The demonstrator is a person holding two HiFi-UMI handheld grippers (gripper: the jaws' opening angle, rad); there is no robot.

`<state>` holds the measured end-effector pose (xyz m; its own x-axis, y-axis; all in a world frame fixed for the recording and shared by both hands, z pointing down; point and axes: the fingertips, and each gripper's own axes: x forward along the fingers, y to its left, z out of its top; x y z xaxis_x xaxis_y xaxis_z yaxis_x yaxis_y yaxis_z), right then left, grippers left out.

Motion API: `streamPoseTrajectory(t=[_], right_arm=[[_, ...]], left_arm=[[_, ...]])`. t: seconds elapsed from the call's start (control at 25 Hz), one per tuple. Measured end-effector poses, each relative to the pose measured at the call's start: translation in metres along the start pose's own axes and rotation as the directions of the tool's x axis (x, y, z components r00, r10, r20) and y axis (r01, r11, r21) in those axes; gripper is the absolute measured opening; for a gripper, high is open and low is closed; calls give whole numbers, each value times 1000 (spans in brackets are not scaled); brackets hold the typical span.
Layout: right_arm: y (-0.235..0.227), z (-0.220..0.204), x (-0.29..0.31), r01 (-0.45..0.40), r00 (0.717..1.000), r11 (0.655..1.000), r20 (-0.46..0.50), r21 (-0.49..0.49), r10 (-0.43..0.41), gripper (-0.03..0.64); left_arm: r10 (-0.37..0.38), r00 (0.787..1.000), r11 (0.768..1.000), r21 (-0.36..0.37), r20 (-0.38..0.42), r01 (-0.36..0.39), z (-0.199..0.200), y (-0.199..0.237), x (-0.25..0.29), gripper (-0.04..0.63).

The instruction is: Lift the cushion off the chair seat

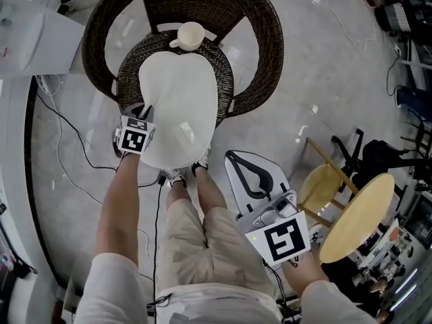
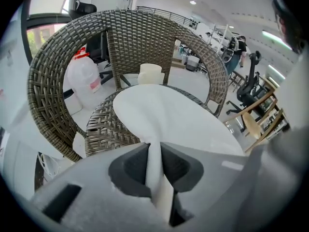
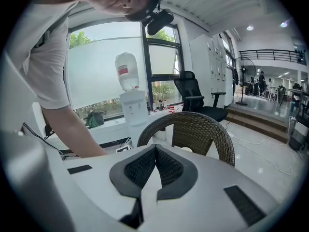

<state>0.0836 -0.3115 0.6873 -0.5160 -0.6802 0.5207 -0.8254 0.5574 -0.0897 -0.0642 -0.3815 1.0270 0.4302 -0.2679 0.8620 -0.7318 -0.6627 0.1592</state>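
Left hand-held gripper (image 2: 154,151) gripped white oval cushion (image 1: 179,106) edge — lift off brown wicker chair (image 1: 202,9) remained; right hand-held gripper (image 3: 155,151) closed, empty.

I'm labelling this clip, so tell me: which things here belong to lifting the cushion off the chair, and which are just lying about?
Part of the job:
- cushion
- wicker chair
- left gripper, shut on the cushion's near edge

Just lying about:
- cup at the back of the seat
- round wooden table
- water dispenser
- office chair
- right gripper, shut and empty
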Motion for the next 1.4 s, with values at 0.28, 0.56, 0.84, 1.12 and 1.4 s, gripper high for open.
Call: streamPoseTrajectory(t=[0.28, 0.56, 0.84, 1.12, 1.4], right_arm=[[19, 12, -22, 15, 999, 999, 51, 34, -17, 2], [28, 42, -37, 25, 995, 1000, 92, -7, -24, 3], [42, 73, -62, 33, 993, 999, 112, -2, -32, 2], [54, 113, -98, 44, 985, 997, 164, 59, -54, 2], [45, 145, -137, 95, 973, 993, 204, 66, -106, 2]], left_arm=[[-2, 999, 1000, 30, 32, 1, 8, -11, -45, 47], [12, 996, 998, 58, 87, -17, 25, -8, -92, 46], [22, 990, 996, 81, 139, -33, 52, -21, -164, 46], [85, 962, 996, -31, 260, -80, 108, -17, -242, 46], [106, 938, 994, -53, 330, -94, 139, -33, -298, 46]])
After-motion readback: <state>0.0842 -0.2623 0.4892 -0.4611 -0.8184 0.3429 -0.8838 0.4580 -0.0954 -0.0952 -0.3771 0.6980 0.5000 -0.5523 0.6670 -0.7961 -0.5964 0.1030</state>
